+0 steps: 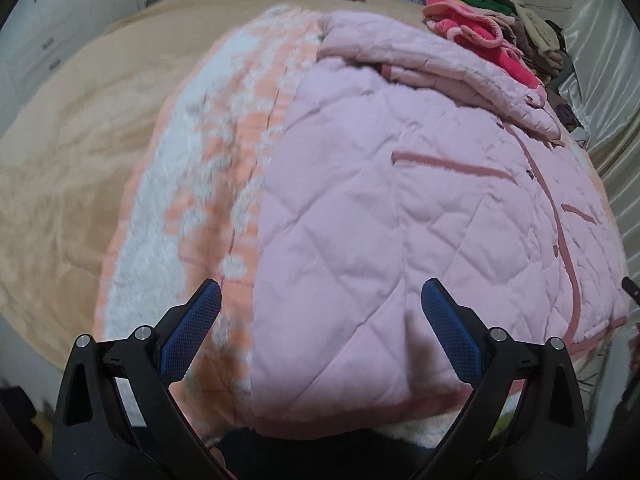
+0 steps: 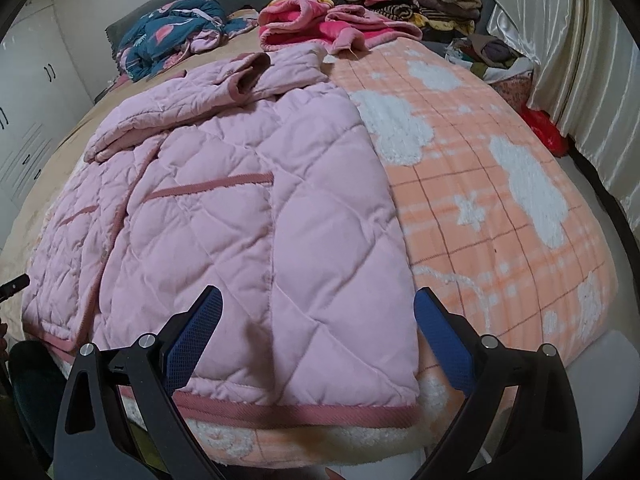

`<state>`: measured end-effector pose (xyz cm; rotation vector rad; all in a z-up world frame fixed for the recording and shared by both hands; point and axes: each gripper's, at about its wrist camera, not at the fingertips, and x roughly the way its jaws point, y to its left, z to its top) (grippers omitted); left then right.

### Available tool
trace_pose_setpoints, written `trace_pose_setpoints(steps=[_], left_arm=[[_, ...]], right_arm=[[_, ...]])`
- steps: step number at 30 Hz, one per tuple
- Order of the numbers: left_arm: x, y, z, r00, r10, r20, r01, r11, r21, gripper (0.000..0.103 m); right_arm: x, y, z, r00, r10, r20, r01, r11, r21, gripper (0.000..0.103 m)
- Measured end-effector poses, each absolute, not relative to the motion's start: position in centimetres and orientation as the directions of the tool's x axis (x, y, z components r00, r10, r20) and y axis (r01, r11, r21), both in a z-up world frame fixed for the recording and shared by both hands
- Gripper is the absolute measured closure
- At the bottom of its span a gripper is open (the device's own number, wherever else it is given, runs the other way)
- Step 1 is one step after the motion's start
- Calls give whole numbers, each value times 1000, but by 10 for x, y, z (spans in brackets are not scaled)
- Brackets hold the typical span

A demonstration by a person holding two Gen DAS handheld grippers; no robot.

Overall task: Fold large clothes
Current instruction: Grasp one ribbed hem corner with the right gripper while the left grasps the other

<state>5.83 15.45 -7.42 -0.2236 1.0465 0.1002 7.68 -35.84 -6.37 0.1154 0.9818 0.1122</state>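
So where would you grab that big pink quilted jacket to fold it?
Probably at the near hem of the pink jacket, one open gripper at each bottom corner, approaching from the bed's edge. It lies flat with the hem closest, and the corded trim there gives a firm edge.

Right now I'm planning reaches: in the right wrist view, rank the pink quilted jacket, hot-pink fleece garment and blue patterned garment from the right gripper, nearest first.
1. Pink quilted jacket, directly under the right gripper.
2. Hot-pink fleece garment, beyond the jacket's collar.
3. Blue patterned garment, far left; close to the fleece's depth, so tentative.

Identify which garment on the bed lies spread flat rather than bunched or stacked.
The pale pink quilted jacket, laid out below both open grippers. The bright pink fleece garment and the dark blue patterned garment lie crumpled beyond it.
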Motion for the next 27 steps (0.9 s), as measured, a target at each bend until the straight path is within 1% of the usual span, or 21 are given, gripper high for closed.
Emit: trace_pose_setpoints(steps=[4,11,15,17,20,23,24,25,26,27], left_arm=[[55,162,-83,466,-93,-880,-177,965,-195,9],[60,161,-97,388,-188,-902,-131,958,-256,9],[63,152,-102,343,-203,-917,-86,966,-245,9],[64,146,-104,319,-187,-929,-68,973,-220,9],[67,141,-106,294,-172,-940,-52,979,-196,9],[68,140,-108,283,-174,-943,-53,979,-197,9],[68,141,-109,281,-179,-943,-56,978,-202,9],[68,141,-109,280,-182,-943,-57,977,-206,9],[68,141,-109,279,-183,-942,-57,977,-207,9],[68,140,-110,279,-185,-942,-58,976,-209,9]], right_arm=[[73,-367,-70,536,156,-830,-31,986,165,7],[64,-379,-84,492,181,-851,-34,981,189,7],[60,-386,-93,466,207,-860,-30,975,219,7],[58,-390,-100,446,236,-863,-26,968,251,7],[55,-394,-107,431,285,-856,-17,951,308,7],[50,-395,-110,435,315,-843,-19,940,341,7],[49,-394,-110,437,324,-839,-19,936,351,8],[48,-394,-110,438,341,-832,-22,929,370,13],[47,-393,-110,435,366,-823,-30,919,393,22],[46,-392,-110,434,376,-819,-35,915,402,26]])
